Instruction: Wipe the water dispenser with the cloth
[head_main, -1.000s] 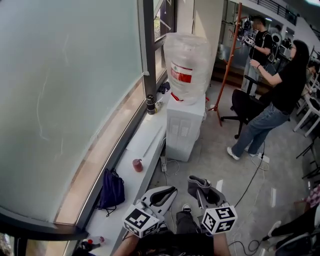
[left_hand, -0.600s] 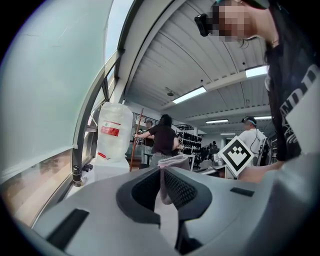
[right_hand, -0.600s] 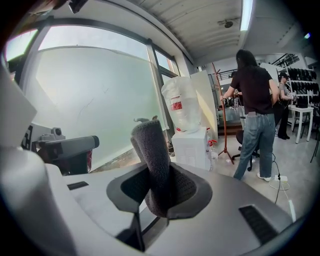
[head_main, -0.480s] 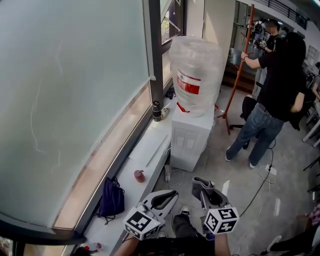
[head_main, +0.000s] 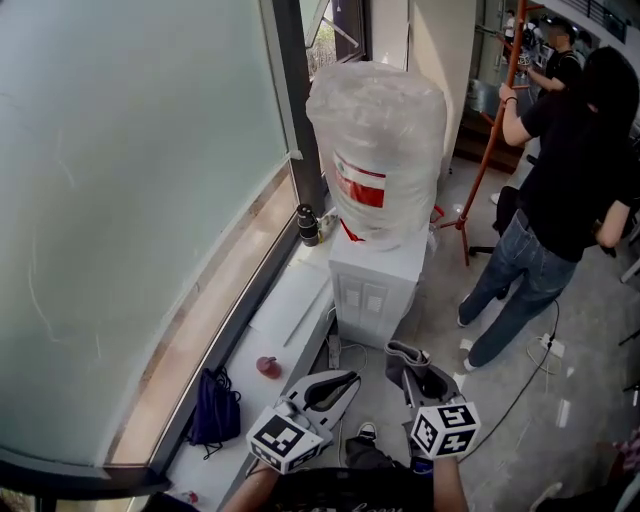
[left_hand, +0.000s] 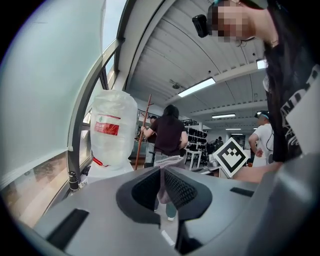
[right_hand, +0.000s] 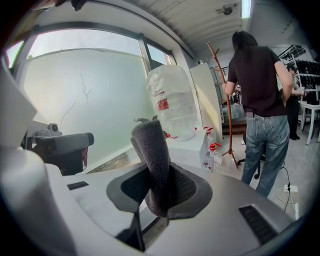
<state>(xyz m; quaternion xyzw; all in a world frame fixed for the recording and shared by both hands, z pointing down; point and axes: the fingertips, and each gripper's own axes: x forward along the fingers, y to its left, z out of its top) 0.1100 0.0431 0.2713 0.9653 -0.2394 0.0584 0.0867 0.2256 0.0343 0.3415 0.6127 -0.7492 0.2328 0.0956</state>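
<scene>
The white water dispenser (head_main: 372, 285) stands against the window sill, topped by a big plastic-wrapped bottle (head_main: 380, 150) with a red label. It lies a short way ahead of both grippers. My right gripper (head_main: 410, 352) is shut on a folded dark grey cloth (right_hand: 150, 150), which sticks up out of its jaws (right_hand: 160, 190). To its left, my left gripper (head_main: 350, 379) is held beside it. Its jaws stand together with only a thin slit (left_hand: 161, 182), and I make out nothing gripped. The bottle (left_hand: 112, 130) shows far ahead to the left.
A person in a black top and jeans (head_main: 545, 200) stands just right of the dispenser by a red pole stand (head_main: 490, 130). On the sill (head_main: 290, 300) sit a dark bottle (head_main: 307, 225), a small red object (head_main: 268, 367) and a purple bag (head_main: 213, 415). A power strip (head_main: 335, 350) lies on the floor.
The view has closed in on the dispenser. The person in black has walked over beside it. Both grippers keep their place and grip.
</scene>
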